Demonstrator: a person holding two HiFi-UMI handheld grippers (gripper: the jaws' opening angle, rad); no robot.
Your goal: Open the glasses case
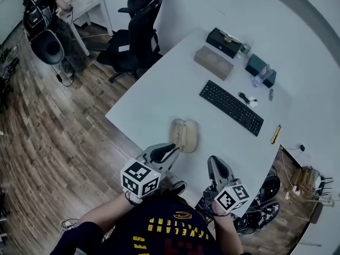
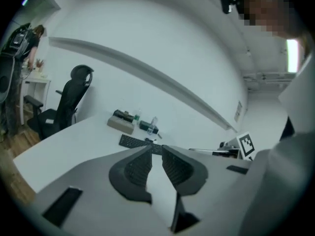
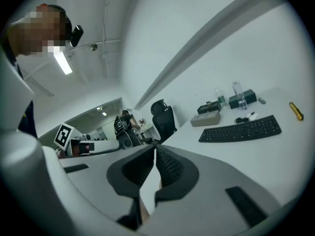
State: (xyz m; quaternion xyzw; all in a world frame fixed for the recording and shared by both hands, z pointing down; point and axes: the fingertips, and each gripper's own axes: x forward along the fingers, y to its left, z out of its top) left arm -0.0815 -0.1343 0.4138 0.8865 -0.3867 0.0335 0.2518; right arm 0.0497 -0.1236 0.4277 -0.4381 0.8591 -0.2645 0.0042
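Holding nothing, the left gripper [image 2: 156, 149] shows its jaws a little apart at the tips, with only bare white table [image 1: 159, 89] seen through the gap. The right gripper [image 3: 154, 150] has its jaws drawn together so that the tips meet, and nothing is clamped between them. Both grippers sit at the table's near edge, on the near side of the keyboard [image 1: 231, 107], the left one off its left end and the right one about level with its middle. Both point across the table rather than down at it. The glasses case [image 1: 184, 135] is tan and lies on the table between the grippers and the keyboard, off the keyboard's near left end. In the head view it sits just past the left gripper's tips, and neither gripper has hold of it. It shows as two rounded halves side by side, so it looks open. A yellow marker [image 1: 275, 134] lies just off the keyboard's right end. Beyond the keyboard sit a tan box [image 1: 213, 62], a black box [image 1: 223, 42] and a teal box [image 1: 260, 69]. Farther off, left of the keyboard and past the table edge, stands a black office chair [image 1: 137, 31], and beyond that a person [image 1: 50, 15] at a small white desk.
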